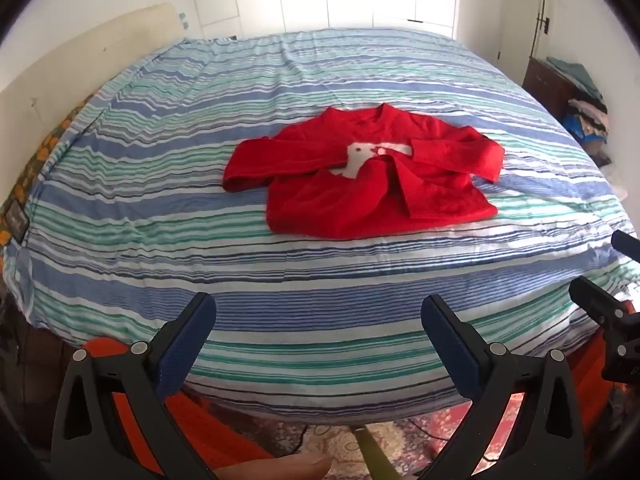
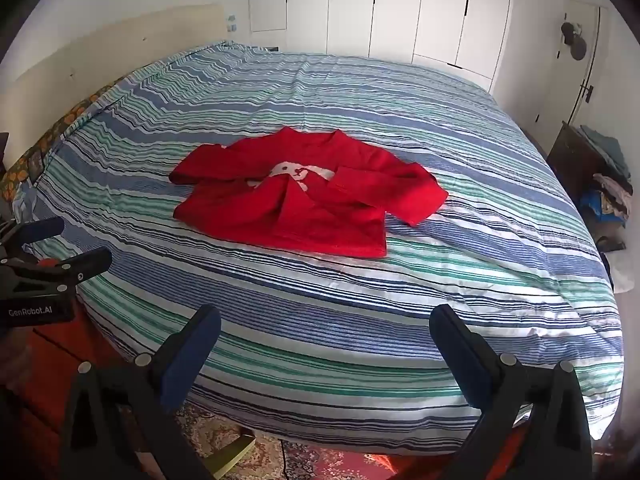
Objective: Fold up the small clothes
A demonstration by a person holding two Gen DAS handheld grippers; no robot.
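Note:
A small red long-sleeved top [image 1: 360, 176] with a white animal print lies in the middle of the striped bed [image 1: 280, 280]. Both sleeves are crossed over its front. It also shows in the right wrist view [image 2: 304, 200]. My left gripper [image 1: 318, 312] is open and empty above the bed's near edge, well short of the top. My right gripper [image 2: 325, 322] is open and empty at the near edge too. The right gripper shows at the right edge of the left wrist view [image 1: 608, 276], and the left gripper at the left edge of the right wrist view [image 2: 68, 240].
The bed [image 2: 360, 320] has a blue, green and white striped cover. White wardrobe doors [image 2: 400, 12] stand behind it. A dark cabinet with piled clothes [image 2: 600, 176] is at the right. A patterned rug [image 2: 320, 460] lies below the near edge.

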